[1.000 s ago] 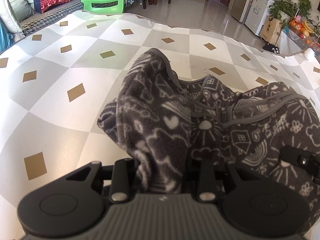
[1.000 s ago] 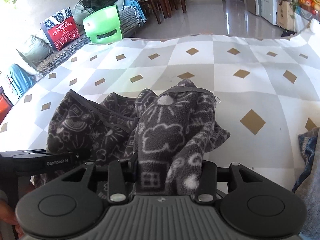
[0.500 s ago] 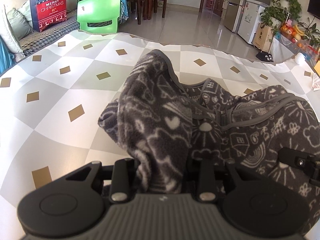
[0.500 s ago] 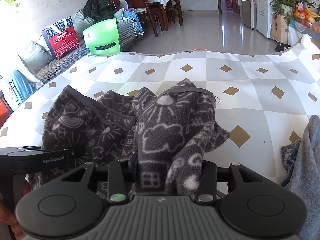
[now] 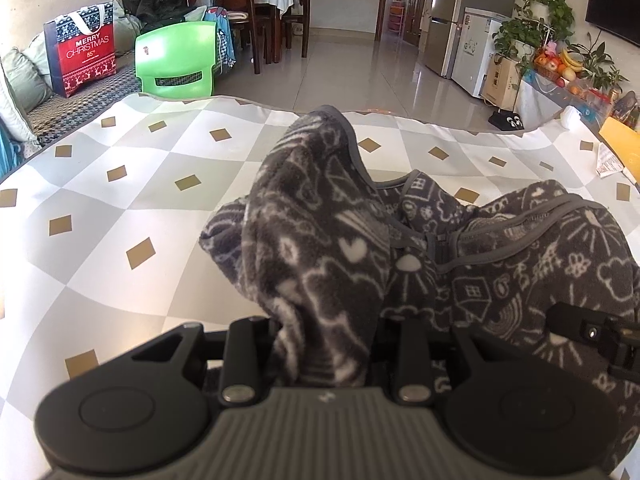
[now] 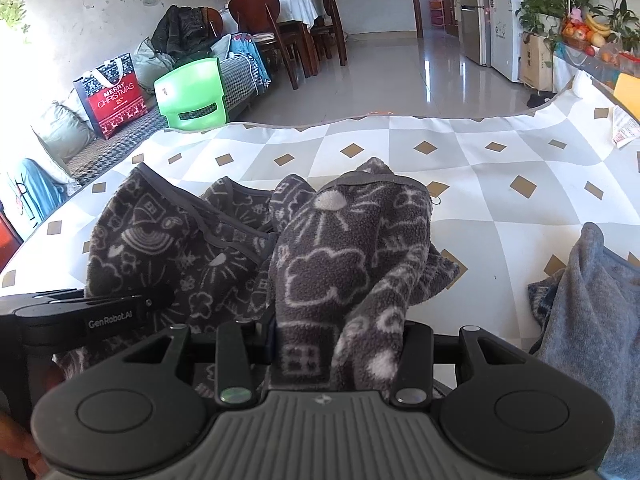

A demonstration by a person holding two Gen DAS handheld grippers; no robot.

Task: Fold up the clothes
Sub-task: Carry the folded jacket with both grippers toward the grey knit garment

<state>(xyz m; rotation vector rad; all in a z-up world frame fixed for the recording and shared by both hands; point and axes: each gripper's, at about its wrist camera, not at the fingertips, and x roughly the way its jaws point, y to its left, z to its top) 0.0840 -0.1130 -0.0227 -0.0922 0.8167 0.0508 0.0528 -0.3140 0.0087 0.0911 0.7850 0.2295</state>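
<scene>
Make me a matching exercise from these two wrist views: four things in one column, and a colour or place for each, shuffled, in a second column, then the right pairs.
Things:
1. fleece garment
2. plastic chair
3. gift bag
4. blue-grey cloth

Descriptions:
A. green, on the floor beyond the table
B. dark grey with white drawings, clamped in both grippers
C. red, printed Merry Christmas
D. at the right edge of the right wrist view

Pairs: 1-B, 2-A, 3-C, 4-D
</scene>
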